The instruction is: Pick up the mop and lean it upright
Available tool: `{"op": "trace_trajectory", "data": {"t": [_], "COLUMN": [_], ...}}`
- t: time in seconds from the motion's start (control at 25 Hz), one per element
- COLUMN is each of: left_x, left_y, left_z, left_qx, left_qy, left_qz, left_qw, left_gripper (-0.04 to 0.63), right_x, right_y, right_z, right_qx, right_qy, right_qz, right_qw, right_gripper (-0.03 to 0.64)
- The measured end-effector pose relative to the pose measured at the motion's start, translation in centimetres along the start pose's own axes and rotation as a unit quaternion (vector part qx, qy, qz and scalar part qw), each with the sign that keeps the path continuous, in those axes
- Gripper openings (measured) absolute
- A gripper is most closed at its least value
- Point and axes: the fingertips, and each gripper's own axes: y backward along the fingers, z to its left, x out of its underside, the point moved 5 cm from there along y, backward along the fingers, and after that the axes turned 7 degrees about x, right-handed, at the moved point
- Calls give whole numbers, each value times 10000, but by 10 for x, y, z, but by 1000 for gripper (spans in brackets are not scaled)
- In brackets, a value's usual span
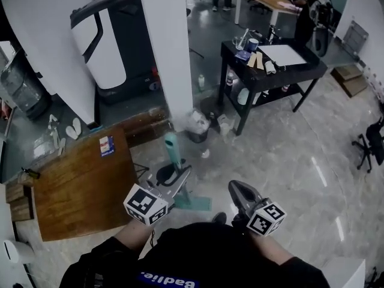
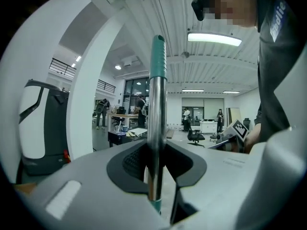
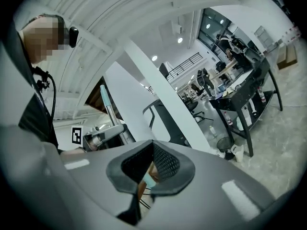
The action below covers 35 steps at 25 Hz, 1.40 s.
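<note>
Left tool (image 2: 156, 159) is clamping the chrome mop pole with teal grip (image 2: 157, 99), holding it upright, its teal flat head (image 1: 195, 203) apparently sitting on the pale floor (image 1: 282, 155). Right tool (image 3: 151, 166) is hanging closed and empty. Pick-up seems done; leaning is remaining.

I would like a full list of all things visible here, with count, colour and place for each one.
mop: one, teal grip and head, steel pole, head on floor, centre
pillar: one, white, behind mop
machine: one, grey and white, left of pillar
wooden table: one, brown, left
black table: one, black, cluttered, upper right
waste bin: one, dark, white liner, at pillar's base
office chair: one, black, right edge
left gripper: one, grey, jaws shut on mop pole
right gripper: one, grey, jaws together, empty
</note>
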Motion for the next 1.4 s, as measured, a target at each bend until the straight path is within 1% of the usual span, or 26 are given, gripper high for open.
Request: {"op": "trace_trajectory", "data": {"t": [0.12, 0.2, 0.28, 0.36, 0.56, 0.72, 0.84, 1.04, 1.24, 1.4], "left_x": [2, 6, 10, 12, 18, 32, 47, 88, 136, 170], "left_y": [-36, -59, -80, -99, -150, -188, -214, -249, -275, -285], "left_z": [22, 40, 54, 64, 100, 140, 176, 246, 317, 371], "left_qx": [-521, -785, -932, -998, -996, -912, -810, -723, -640, -666], "left_qy": [70, 140, 217, 264, 282, 331, 411, 667, 970, 1093], "left_qz": [-86, -106, -60, -36, -62, 10, 110, 405, 818, 1077], "left_qw": [9986, 9968, 9954, 9947, 9946, 9953, 9958, 9943, 9899, 9859], "left_gripper": [104, 104, 104, 104, 104, 104, 104, 104, 104, 104], "right_x": [-22, -29, -34, -43, -60, -79, -96, -123, -138, -140], "right_y": [-4, -8, -10, -10, -27, -47, -74, -136, -185, -222], "right_z": [-42, -67, -85, -101, -141, -170, -185, -197, -214, -218], "right_qx": [-109, -122, -127, -86, 100, 376, 579, 704, 1072, 1176], "right_qy": [-55, -124, -196, -215, -196, -209, -168, 197, 195, 264], "right_qz": [142, 249, 301, 308, 423, 352, 347, 522, 707, 913], "right_qw": [9998, 9995, 9993, 9993, 9989, 9985, 9976, 9960, 9915, 9885], "right_gripper": [5, 5, 5, 5, 5, 6, 5, 5, 5, 5]}}
